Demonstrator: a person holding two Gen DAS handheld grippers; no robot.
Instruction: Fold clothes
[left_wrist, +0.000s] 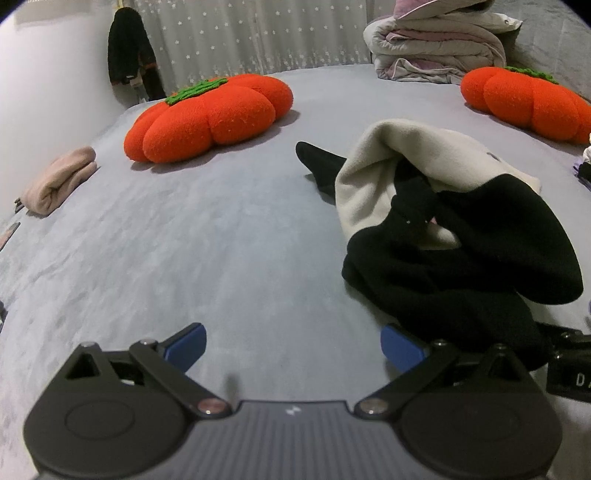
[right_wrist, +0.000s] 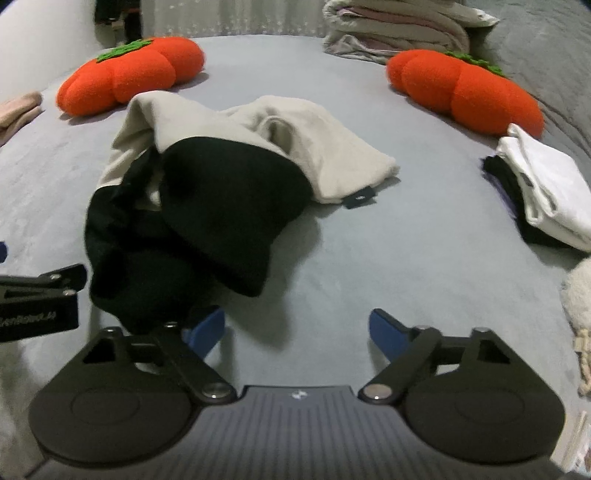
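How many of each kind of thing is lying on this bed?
Orange pumpkin cushions: 2
Crumpled black-and-cream garment: 1
Rolled pink garment: 1
Folded clothes stack: 1
Folded quilt pile: 1
Total: 6

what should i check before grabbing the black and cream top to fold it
1. Left gripper open: ok.
2. Right gripper open: ok.
3. Top spread flat: not ok, crumpled in a heap.
4. Hem or sleeve edges findable: cannot tell, folds hide them.
5. Bare bed left of the heap for laying it out: ok.
6. Folded stack apart from the top: ok.
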